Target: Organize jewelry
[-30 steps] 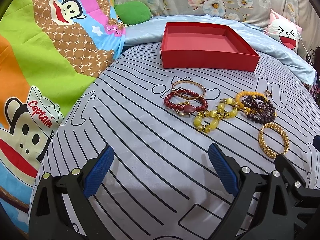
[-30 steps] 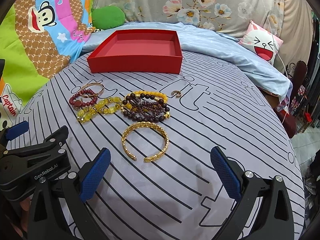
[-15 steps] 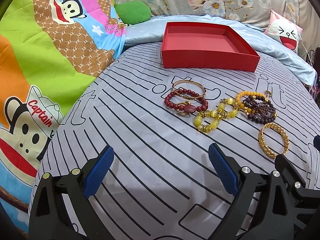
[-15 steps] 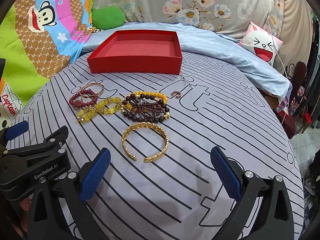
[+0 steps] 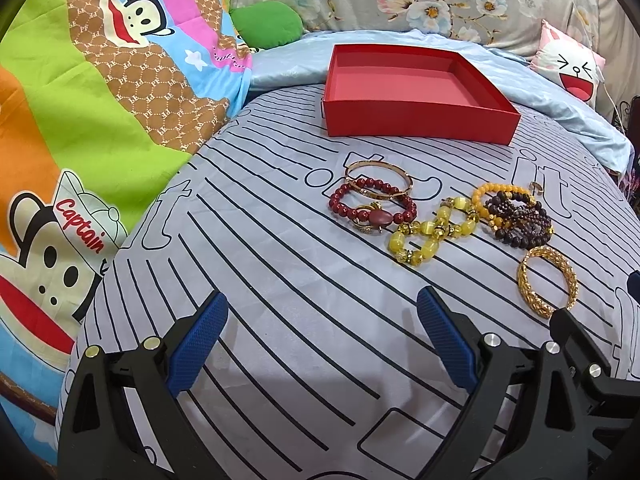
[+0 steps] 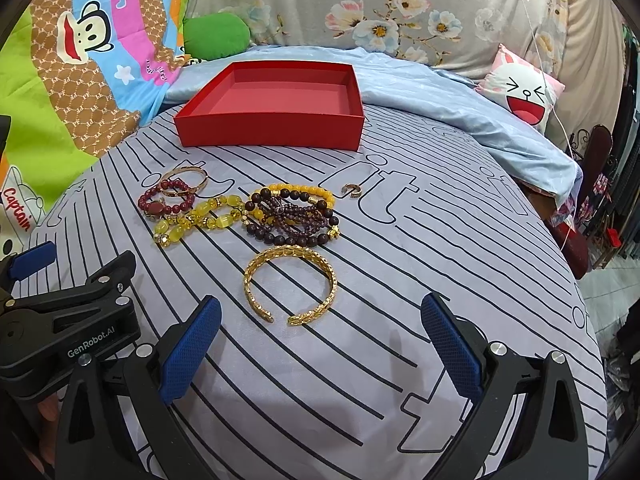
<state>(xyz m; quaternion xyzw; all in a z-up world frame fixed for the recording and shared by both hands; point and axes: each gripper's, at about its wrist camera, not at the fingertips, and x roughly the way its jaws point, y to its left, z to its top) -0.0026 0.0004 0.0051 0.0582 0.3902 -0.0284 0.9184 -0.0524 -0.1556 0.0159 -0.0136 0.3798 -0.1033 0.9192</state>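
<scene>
Several bracelets lie on a striped grey sheet [image 6: 400, 280]. A gold cuff [image 6: 290, 286] [image 5: 547, 280] lies nearest. Behind it are dark bead strands [image 6: 294, 220] [image 5: 518, 218], a yellow bead bracelet [image 6: 200, 218] [image 5: 434, 232], a red bead bracelet [image 6: 166, 202] [image 5: 372, 208], a thin gold bangle [image 5: 378, 178] and a small ring [image 6: 352, 191]. An empty red box [image 6: 276, 110] [image 5: 412, 96] stands further back. My left gripper [image 5: 322, 340] is open over bare sheet. My right gripper [image 6: 320, 344] is open just short of the gold cuff.
A cartoon monkey blanket [image 5: 80, 140] lies on the left. A light blue quilt [image 6: 460, 100], a green cushion [image 6: 216, 36] and a pink-and-white face pillow [image 6: 520, 92] lie behind the box. The bed edge drops off on the right [image 6: 592, 300].
</scene>
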